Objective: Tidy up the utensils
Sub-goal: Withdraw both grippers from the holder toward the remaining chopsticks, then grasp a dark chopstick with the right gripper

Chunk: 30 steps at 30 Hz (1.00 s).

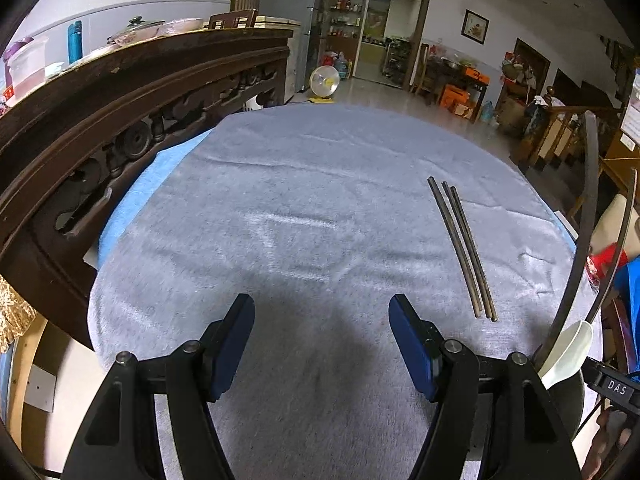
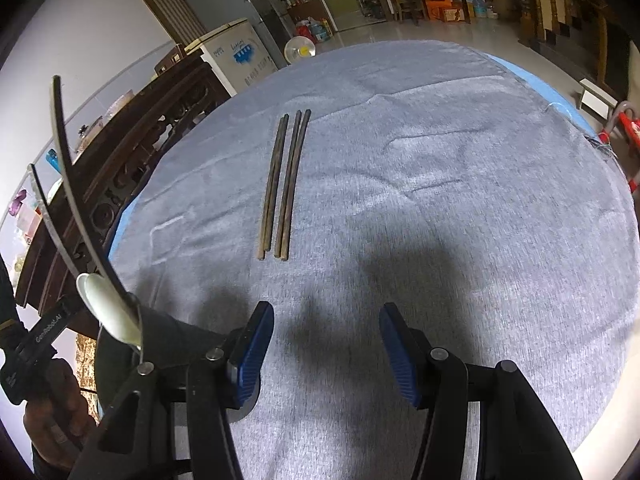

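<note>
On the grey cloth (image 1: 304, 184) covering the counter, the left claw (image 1: 322, 340) hangs with its jaws apart and nothing between them. To its right lie the dark chopsticks (image 1: 462, 246), side by side and touching, 4 of them in the right wrist view. A white spoon (image 1: 568, 354) and 2 long dark handles stand together farther right. The right claw (image 2: 326, 346) also gapes, holding nothing.

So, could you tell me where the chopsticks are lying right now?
The chopsticks lie side by side on the grey cloth, ahead and slightly left of the open right gripper; in the left wrist view they are ahead on the right.
</note>
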Each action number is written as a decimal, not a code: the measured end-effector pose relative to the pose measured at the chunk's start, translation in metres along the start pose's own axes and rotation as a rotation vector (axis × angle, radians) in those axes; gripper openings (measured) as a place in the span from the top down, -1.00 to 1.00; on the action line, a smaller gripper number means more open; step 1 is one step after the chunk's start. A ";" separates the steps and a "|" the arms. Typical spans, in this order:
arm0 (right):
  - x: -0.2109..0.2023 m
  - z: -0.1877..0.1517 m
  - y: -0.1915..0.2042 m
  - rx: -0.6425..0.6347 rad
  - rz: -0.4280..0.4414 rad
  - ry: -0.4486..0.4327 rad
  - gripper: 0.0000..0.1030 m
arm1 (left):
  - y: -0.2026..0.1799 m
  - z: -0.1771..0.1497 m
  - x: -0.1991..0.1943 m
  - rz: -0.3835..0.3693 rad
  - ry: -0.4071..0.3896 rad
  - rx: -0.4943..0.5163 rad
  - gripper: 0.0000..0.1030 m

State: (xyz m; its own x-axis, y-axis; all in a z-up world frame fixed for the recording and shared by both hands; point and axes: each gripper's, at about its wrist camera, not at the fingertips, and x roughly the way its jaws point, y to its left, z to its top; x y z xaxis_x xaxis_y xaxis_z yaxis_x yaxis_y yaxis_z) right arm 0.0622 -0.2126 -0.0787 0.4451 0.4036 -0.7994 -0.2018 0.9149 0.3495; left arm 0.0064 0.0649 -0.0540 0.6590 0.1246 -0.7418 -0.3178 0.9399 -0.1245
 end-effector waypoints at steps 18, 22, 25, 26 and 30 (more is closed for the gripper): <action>0.078 0.103 0.008 -0.024 0.000 0.176 -0.06 | 0.012 0.001 0.052 0.053 0.149 -0.018 -0.37; 0.110 0.138 0.019 -0.022 0.002 0.236 0.24 | 0.013 0.003 0.056 0.047 0.158 -0.012 -0.37; 0.132 0.157 0.025 -0.021 -0.028 0.265 0.35 | 0.012 0.005 0.059 0.040 0.163 -0.007 -0.37; 0.139 0.162 0.028 -0.018 -0.041 0.272 0.37 | 0.012 0.005 0.060 0.038 0.164 -0.006 -0.37; 0.159 0.176 0.037 -0.030 -0.080 0.301 0.50 | 0.014 0.006 0.066 0.027 0.169 -0.003 -0.37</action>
State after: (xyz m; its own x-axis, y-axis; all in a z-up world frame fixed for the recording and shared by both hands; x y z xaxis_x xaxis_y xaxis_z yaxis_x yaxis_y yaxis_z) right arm 0.2795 -0.1131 -0.1067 0.1837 0.3063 -0.9340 -0.2045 0.9413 0.2685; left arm 0.0495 0.0878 -0.1005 0.5260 0.0945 -0.8452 -0.3363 0.9359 -0.1046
